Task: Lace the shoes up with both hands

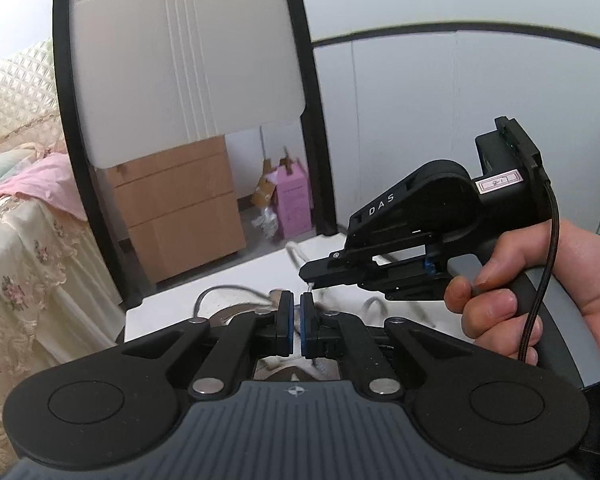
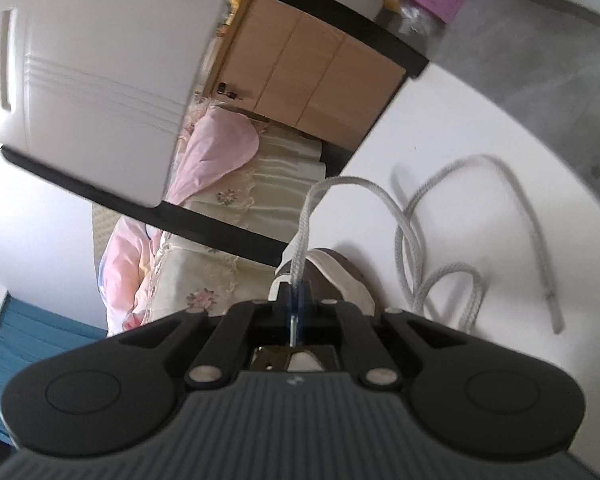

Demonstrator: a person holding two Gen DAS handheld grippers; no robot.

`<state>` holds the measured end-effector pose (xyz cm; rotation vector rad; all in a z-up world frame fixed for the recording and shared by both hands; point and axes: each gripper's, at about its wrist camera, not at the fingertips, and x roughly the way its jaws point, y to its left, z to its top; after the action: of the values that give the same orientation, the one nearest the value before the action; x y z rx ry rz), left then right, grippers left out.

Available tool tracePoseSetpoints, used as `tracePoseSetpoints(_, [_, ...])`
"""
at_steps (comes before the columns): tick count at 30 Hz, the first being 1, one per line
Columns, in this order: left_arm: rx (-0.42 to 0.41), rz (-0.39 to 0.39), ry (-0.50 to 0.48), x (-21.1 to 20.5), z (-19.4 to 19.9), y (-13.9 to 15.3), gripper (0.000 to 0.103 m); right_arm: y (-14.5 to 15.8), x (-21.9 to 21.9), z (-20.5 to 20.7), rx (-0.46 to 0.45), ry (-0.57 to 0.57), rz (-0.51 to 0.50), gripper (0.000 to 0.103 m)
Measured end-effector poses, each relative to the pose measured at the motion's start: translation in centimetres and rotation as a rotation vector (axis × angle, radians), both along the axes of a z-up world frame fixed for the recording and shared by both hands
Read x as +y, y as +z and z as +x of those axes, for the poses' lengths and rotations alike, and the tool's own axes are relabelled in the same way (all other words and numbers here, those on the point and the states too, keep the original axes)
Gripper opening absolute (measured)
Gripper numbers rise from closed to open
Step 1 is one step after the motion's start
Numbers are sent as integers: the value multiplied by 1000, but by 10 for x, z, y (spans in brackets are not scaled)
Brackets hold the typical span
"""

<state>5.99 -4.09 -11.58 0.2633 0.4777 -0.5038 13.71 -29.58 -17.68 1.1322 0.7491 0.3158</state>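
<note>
My right gripper (image 2: pixel 296 300) is shut on a white shoelace (image 2: pixel 374 196), which rises from its blue pads, arches over and falls in loose loops on the white table (image 2: pixel 460 120). Just beyond and below the fingers lies the brown and white shoe (image 2: pixel 340 270). In the left wrist view my left gripper (image 1: pixel 296 318) stands shut above the shoe (image 1: pixel 228 316), with only a thin slit between its blue pads; I cannot tell whether anything is pinched there. The right gripper (image 1: pixel 309 276) comes in from the right, a hand (image 1: pixel 520 288) on its handle, its tip just above the left pads.
A chair with a white back and black frame (image 1: pixel 188 60) stands behind the table. Beyond it are a wooden drawer unit (image 1: pixel 180 216) and a pink box (image 1: pixel 294 200) on the floor. A bed with a floral cover (image 1: pixel 20 260) lies to the left.
</note>
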Motion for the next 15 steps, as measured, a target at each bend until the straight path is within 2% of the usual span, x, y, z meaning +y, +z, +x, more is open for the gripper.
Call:
tracePoseSetpoints(4, [22, -8, 29, 3, 12, 6, 4, -5, 2, 5, 23, -2, 23, 4])
tracePoseSetpoints(8, [39, 66, 36, -4, 32, 8, 4, -3, 4, 7, 21, -3, 57, 4])
tracePoseSetpoints(15, [91, 163, -33, -22, 56, 11, 4, 0, 7, 8, 41, -23, 90, 4])
